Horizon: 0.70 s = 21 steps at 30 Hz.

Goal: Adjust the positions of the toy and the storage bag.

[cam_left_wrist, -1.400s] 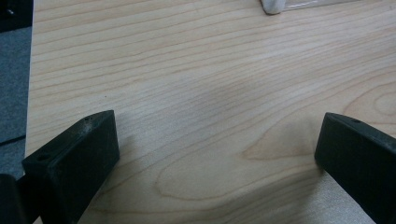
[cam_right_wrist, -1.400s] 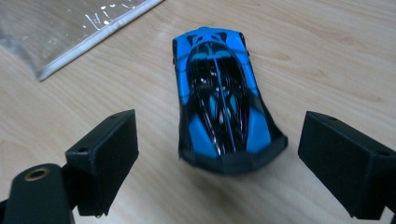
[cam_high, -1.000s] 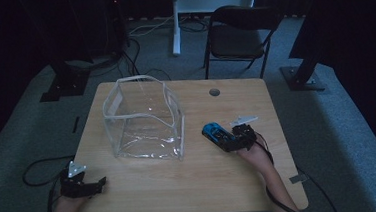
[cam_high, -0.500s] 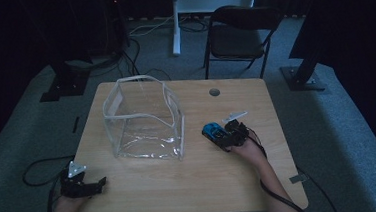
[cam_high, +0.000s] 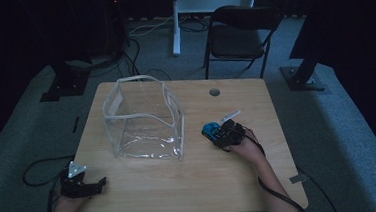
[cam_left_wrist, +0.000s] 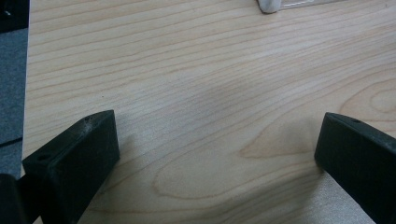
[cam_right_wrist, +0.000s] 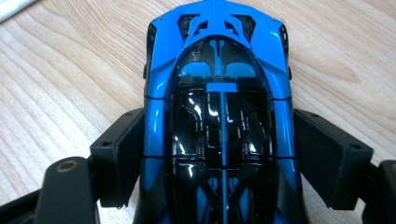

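1. Straddling a blue toy car (cam_right_wrist: 218, 116) on the wooden table (cam_high: 192, 191), the right gripper (cam_high: 224, 133) has just been closing its jaws; the pads sit flush against the car's flanks.
2. The car stands right of centre, near the clear plastic bag (cam_high: 144, 119) that stands open beside it; a white slip (cam_high: 229, 117) lies just behind.
3. The left gripper (cam_high: 84, 186) rests at the table's near left edge; jaws wide apart over bare wood, holding nothing.

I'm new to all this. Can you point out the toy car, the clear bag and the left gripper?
toy car (cam_right_wrist: 219, 121): right gripper view, dark roof.
clear bag (cam_high: 145, 139): high view, near wall.
left gripper (cam_high: 94, 185): high view, between fingertips.
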{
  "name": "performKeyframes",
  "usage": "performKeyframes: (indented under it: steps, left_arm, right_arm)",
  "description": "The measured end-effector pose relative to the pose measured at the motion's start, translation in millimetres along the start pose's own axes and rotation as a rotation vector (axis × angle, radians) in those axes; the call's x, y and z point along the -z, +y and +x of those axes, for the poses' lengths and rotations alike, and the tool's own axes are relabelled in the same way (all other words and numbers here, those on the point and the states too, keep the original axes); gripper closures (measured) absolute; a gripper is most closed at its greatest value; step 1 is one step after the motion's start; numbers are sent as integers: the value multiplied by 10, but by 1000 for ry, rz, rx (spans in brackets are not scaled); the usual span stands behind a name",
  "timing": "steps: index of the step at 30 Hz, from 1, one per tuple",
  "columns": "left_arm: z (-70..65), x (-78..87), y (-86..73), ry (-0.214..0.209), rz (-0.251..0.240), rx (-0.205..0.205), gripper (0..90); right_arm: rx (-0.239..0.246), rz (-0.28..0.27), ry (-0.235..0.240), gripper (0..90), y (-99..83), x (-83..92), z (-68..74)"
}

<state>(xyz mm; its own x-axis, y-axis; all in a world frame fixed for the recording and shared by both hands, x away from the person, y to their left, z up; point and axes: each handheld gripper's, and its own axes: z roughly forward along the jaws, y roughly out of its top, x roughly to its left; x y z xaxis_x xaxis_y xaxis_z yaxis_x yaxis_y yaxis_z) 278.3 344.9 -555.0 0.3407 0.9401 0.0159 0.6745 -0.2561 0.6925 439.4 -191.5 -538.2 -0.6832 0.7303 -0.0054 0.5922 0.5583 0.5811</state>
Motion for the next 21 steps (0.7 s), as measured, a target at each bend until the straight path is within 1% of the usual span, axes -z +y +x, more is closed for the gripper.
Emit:
performKeyframes:
  steps: [2, 4, 7, 11, 13, 16, 21]
  left_arm:
    - [0, 0, 0, 0, 0, 0, 4]
    - [0, 0, 0, 0, 0, 0, 4]
    - [-1, 1, -1, 0, 0, 0, 4]
    - [-2, 2, -2, 0, 0, 0, 4]
    - [-2, 2, -2, 0, 0, 0, 4]
    - [-1, 2, -2, 0, 0, 0, 4]
    - [-1, 2, -1, 0, 0, 0, 4]
  right_arm:
    - [-9, -11, 7, 231, -3, -2, -6]
    - [-5, -14, 2, 242, -3, -5, 1]
    - [3, -10, 2, 251, 0, -2, 9]
    - [-3, -10, -3, 255, 1, 0, 14]
    - [-24, -10, -2, 256, 2, 5, 13]
    - [-45, -5, 14, 255, 1, 19, 5]
    - [-59, -1, 33, 255, -1, 38, -13]
